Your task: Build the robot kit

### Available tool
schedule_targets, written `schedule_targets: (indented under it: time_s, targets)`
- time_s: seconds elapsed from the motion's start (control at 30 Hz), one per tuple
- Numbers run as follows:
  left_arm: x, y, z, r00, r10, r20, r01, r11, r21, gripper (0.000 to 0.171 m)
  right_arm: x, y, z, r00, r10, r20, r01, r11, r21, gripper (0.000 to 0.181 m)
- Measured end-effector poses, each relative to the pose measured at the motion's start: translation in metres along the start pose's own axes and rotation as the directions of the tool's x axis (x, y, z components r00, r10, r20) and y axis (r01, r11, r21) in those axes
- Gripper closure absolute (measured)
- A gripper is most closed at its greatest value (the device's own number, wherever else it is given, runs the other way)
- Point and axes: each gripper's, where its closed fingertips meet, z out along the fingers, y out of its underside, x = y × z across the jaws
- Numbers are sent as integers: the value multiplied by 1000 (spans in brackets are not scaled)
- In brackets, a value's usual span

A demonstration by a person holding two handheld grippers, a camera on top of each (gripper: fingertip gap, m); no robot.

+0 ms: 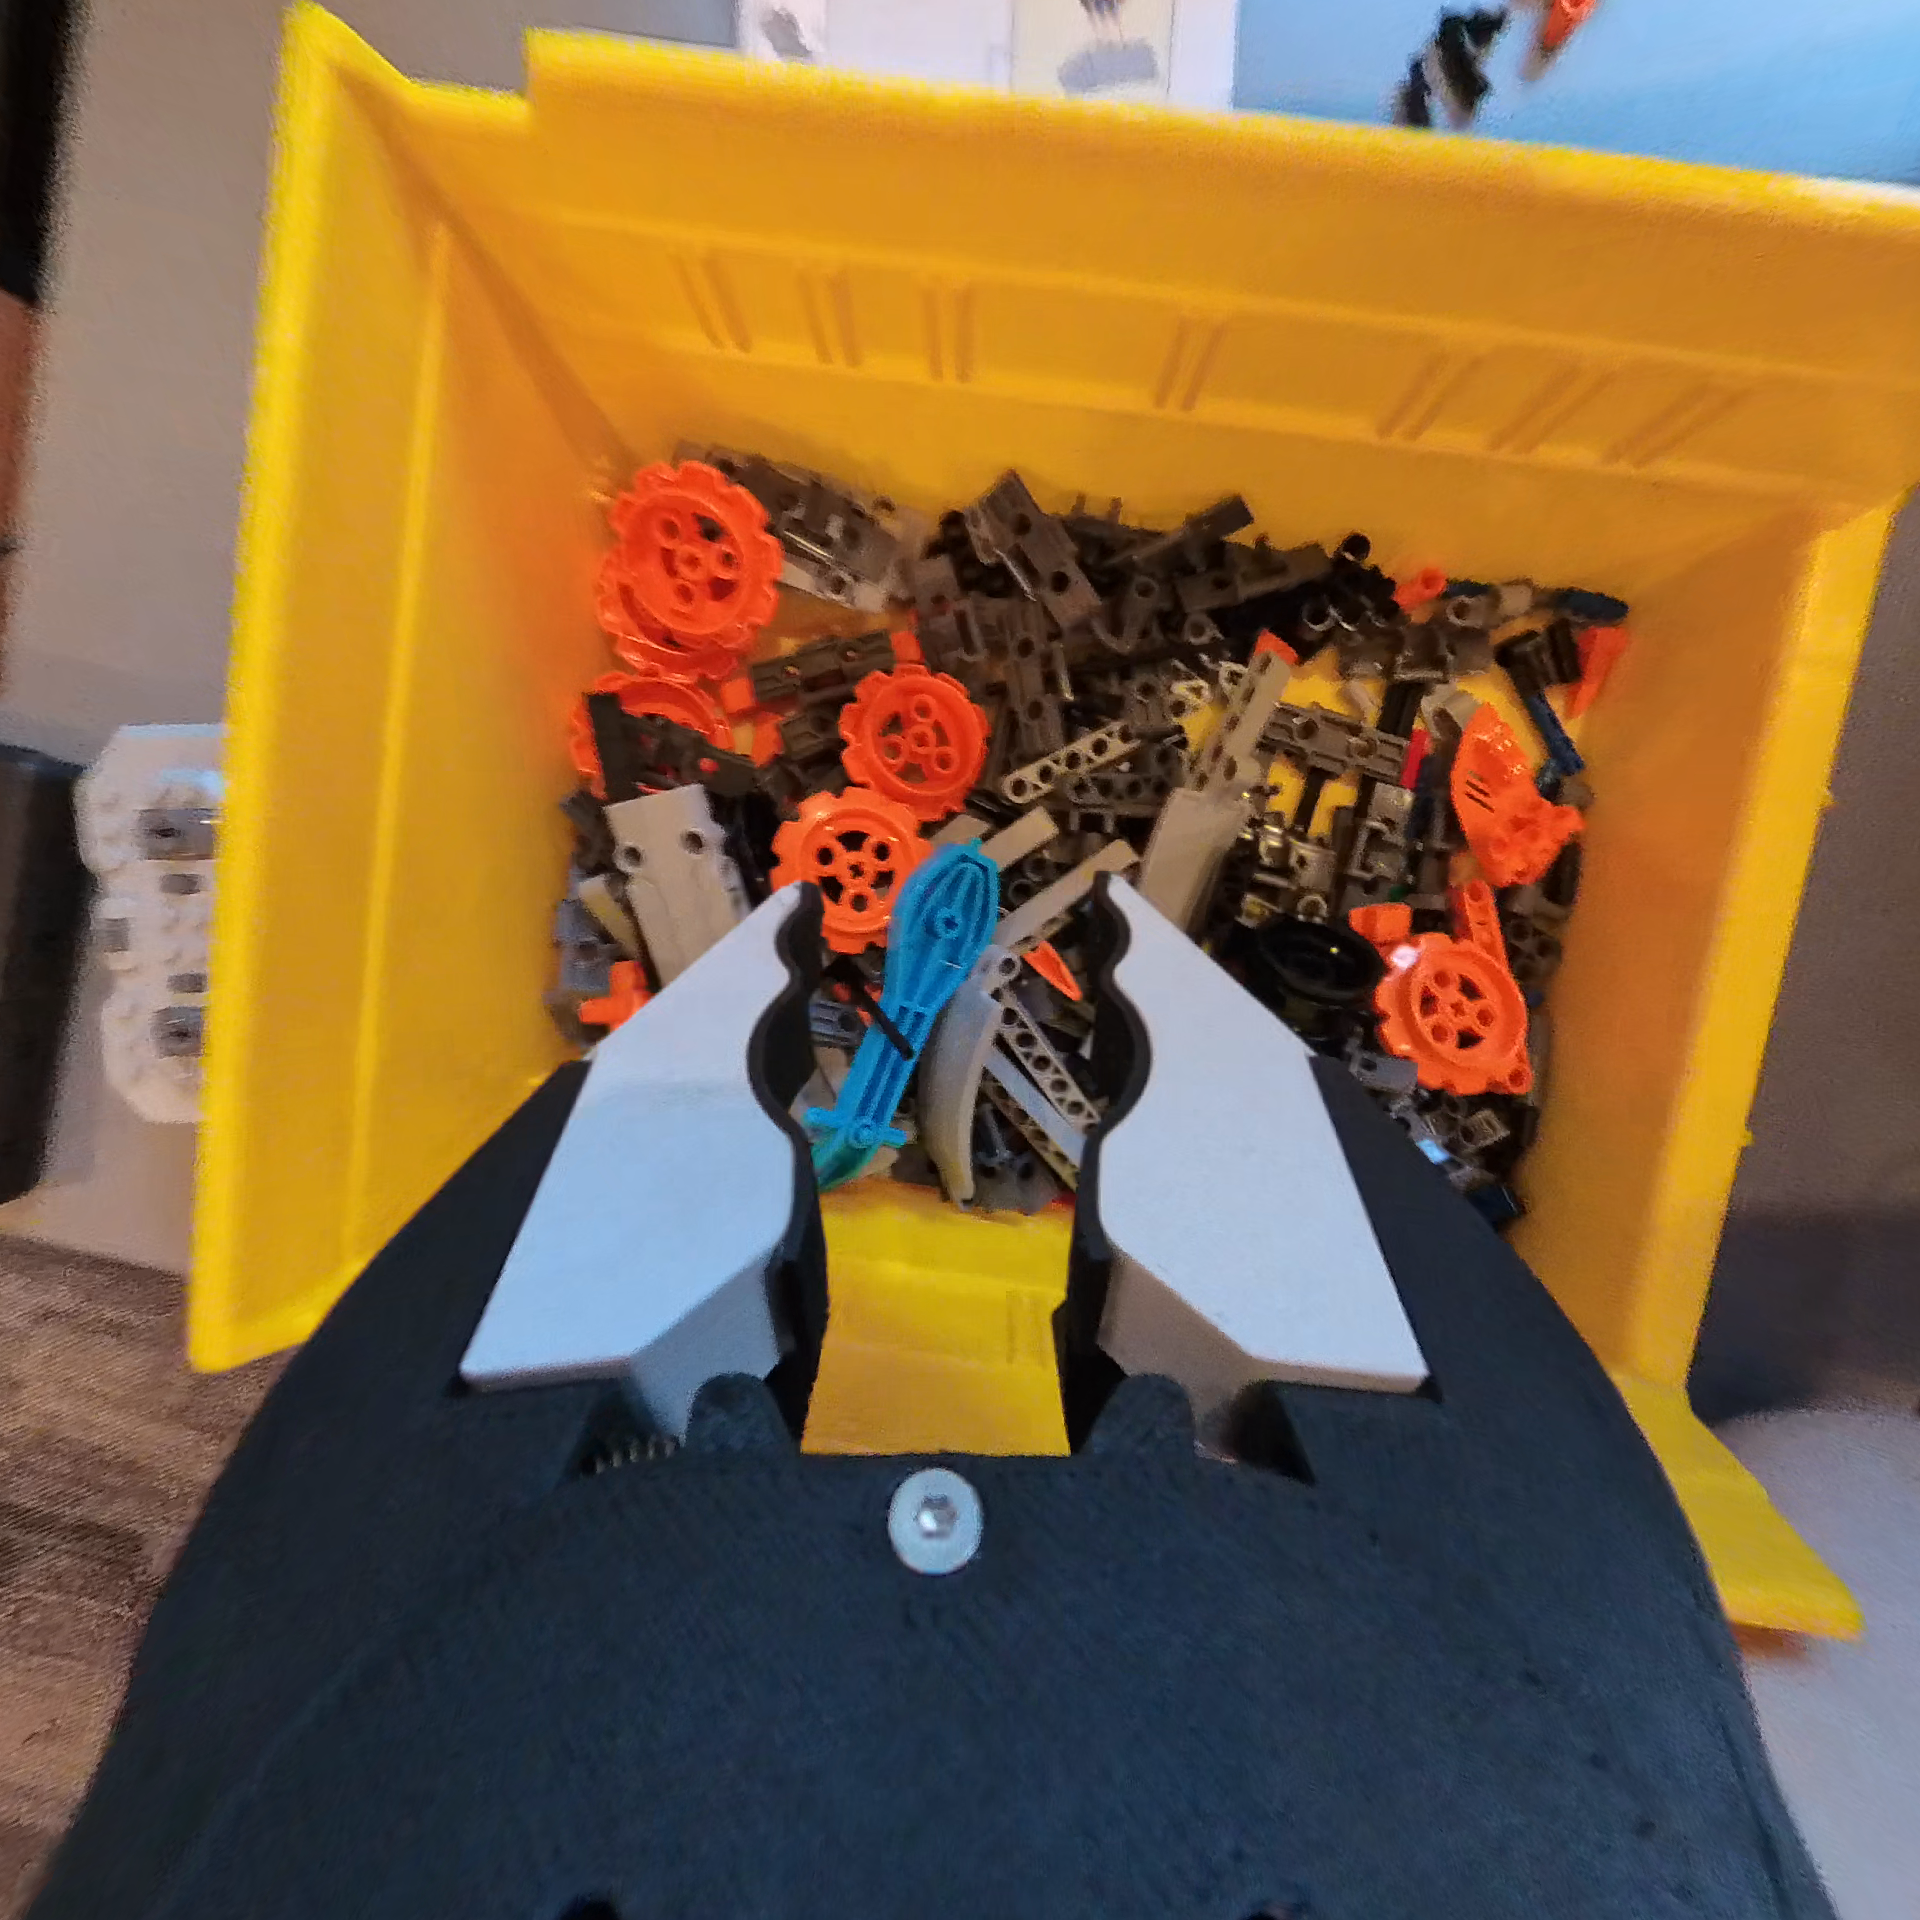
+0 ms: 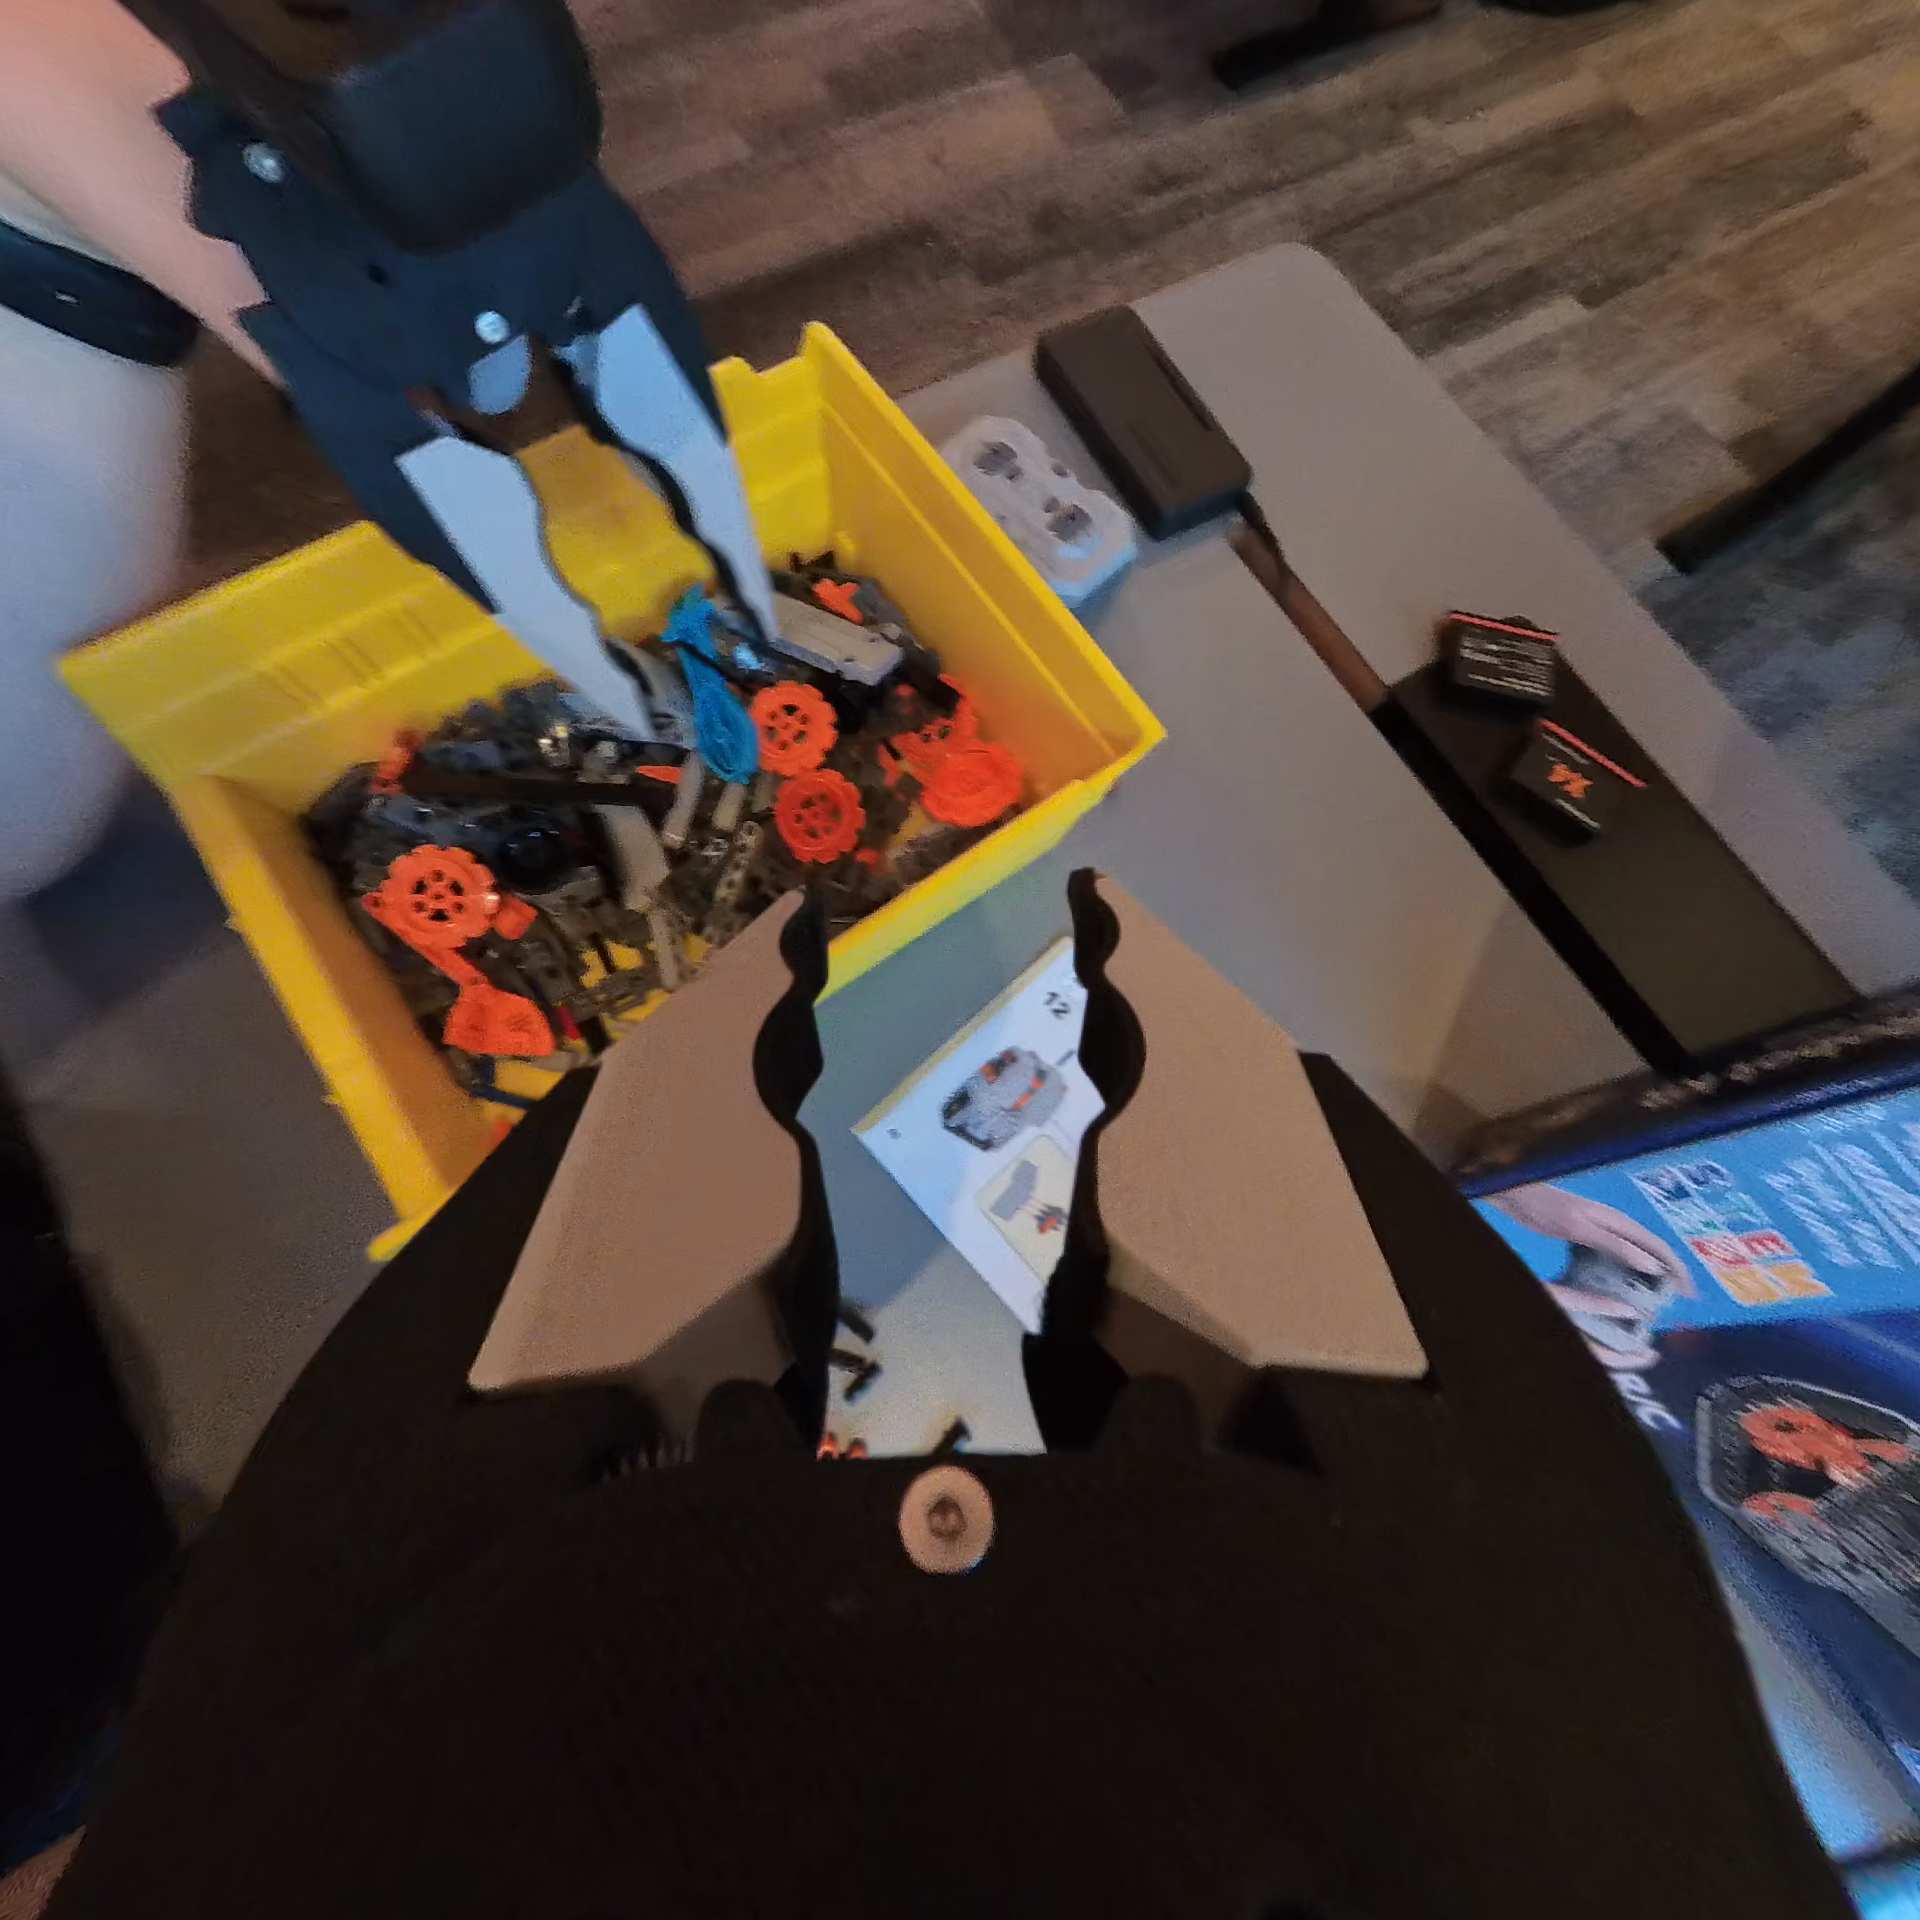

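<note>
A yellow bin [image 1: 935, 260] holds a heap of grey, black and orange building parts, with several orange gear wheels [image 1: 912, 729]. A blue blade-shaped piece [image 1: 920, 977] lies on top of the heap. My left gripper [image 1: 951, 894] is open and reaches down into the bin, its fingers either side of the blue piece without closing on it. The right wrist view shows the same left gripper [image 2: 707, 675] over the bin [image 2: 987, 613] and the blue piece [image 2: 712, 707]. My right gripper [image 2: 945, 899] is open and empty, above the grey table beside the bin's near corner.
An instruction booklet [image 2: 987, 1132] lies on the grey table [image 2: 1299, 831] under my right gripper. A white device [image 2: 1049, 509] and a black box [image 2: 1143, 416] lie beyond the bin. Small black packs [image 2: 1507, 665] sit on a dark strip. A blue printed box [image 2: 1714, 1299] is at right. The left gripper's tips are roughly 20 cm from the right gripper's. The right gripper is farther from the blue piece [image 2: 712, 707], some 20 cm, than the left, some 4 cm. My left wrist view [image 1: 933, 960] looks at it from another angle.
</note>
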Motion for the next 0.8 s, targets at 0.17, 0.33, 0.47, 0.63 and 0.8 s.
schedule_targets:
  time_s: [0.17,0.33,0.47,0.63,0.8]
  targets:
    - [0,2,16,995,94,11,-94,995,-31,131,-3,-9,0,997,37,71,-42,996,74,136]
    - [-16,17,19,993,83,78,-74,990,-116,133,12,4,4,999,43,23,-43,999,25,135]
    - [-31,25,14,989,37,141,-19,992,-126,135,13,7,8,997,61,43,-62,998,18,135]
    - [-65,11,2,964,-75,256,76,997,9,141,10,9,18,997,48,59,-47,999,-9,135]
    - [-65,16,14,970,-99,222,105,994,-16,127,13,14,25,998,40,44,-38,998,-52,135]
